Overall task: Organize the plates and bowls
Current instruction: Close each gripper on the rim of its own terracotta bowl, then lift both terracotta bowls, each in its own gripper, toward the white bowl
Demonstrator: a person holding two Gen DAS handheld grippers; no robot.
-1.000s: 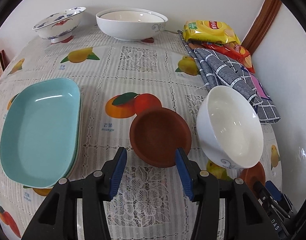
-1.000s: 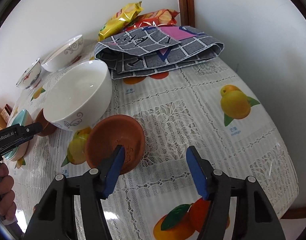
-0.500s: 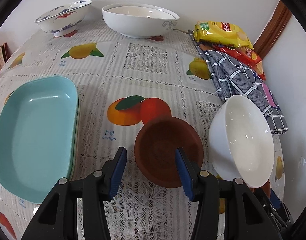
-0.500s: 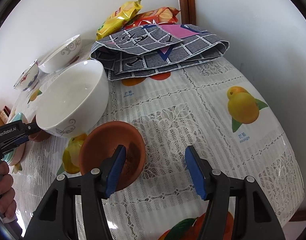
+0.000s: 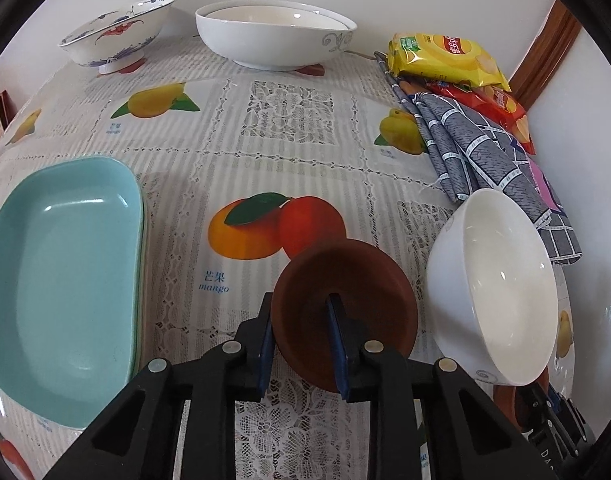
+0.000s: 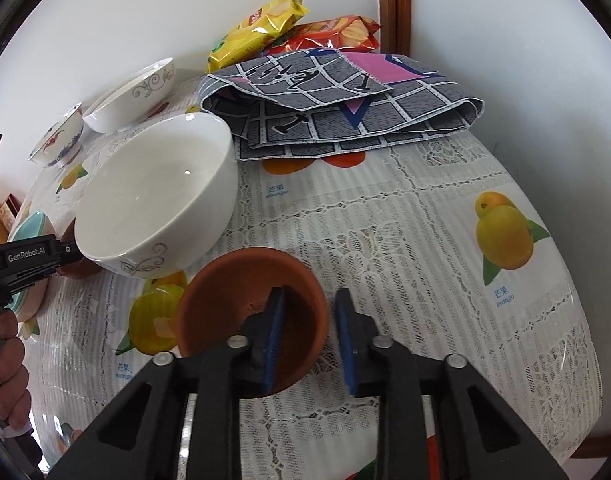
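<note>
Fruit-printed lace tablecloth (image 5: 289, 128) covers the whole table, with white walls behind and a brown wooden trim (image 6: 393, 4) in the corner

Nearest in the left wrist view, the left gripper (image 5: 301, 336) is clenched on the near rim of a dark brown bowl (image 5: 345, 312): one blue-padded finger sits outside the wall, the other inside the bowl. Just to its right stands a deep white bowl (image 5: 501, 292), close beside the brown one; whether they touch I cannot tell. To the left lie stacked teal oval plates (image 5: 61, 280), apart from the gripper.

In the right wrist view, the right gripper (image 6: 309, 340) straddles the right side of a terracotta bowl (image 6: 241, 304), one finger inside and one outside the wall, the jaws drawn close on the rim in a grasp. The same white bowl (image 6: 157, 196) sits just beyond it to the left, and past that bowl's rim the left gripper's black body and the person's left hand (image 6: 7, 368) show.

Farther back lies a folded grey checked cloth (image 6: 345, 108) with a pink patch, and behind it a yellow snack bag (image 5: 445, 56) and a red snack bag (image 5: 489, 108) near the corner. At the far edge against the wall stand a wide white bowl (image 5: 273, 44) and a blue-and-red patterned bowl (image 5: 113, 40), well apart from both grippers
</note>
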